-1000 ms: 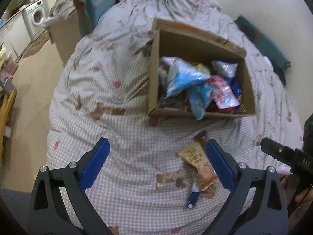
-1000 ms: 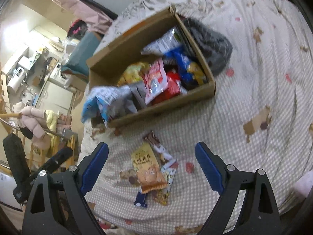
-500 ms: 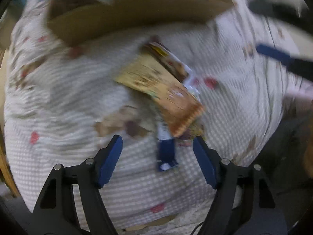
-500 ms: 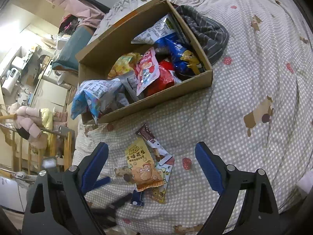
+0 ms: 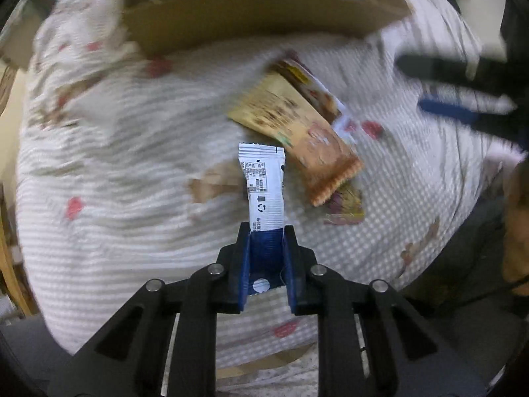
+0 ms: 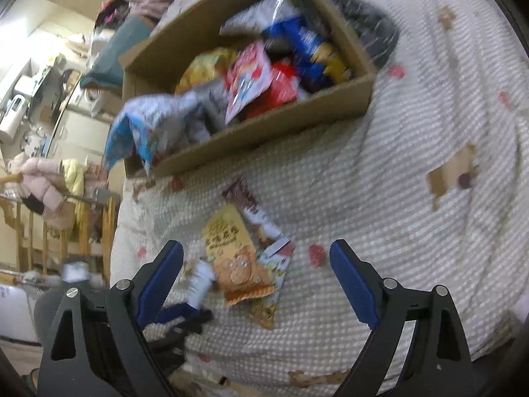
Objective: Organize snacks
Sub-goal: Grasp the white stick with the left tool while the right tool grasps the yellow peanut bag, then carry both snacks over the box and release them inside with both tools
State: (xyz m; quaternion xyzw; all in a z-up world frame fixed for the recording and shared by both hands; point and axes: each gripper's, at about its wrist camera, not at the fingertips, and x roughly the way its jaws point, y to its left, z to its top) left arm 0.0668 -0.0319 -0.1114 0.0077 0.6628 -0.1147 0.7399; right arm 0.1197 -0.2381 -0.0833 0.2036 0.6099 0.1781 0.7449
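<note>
My left gripper is shut on a narrow blue and white snack stick, which points away from me just above the bed. The stick also shows blurred in the right wrist view. Beside it lie an orange-yellow snack bag, a brown bar wrapper and a small packet. Beyond them a cardboard box holds several snack bags. My right gripper is open and empty above the loose snacks.
The checked bedspread covers the bed. A dark striped cloth lies behind the box. Room furniture and a wooden rack stand beyond the bed's left edge. The right gripper shows blurred in the left wrist view.
My left gripper dropped to the loose snacks, closed on the blue and white stick and lifted it. My right gripper stayed open and shifted slightly nearer the snacks.
</note>
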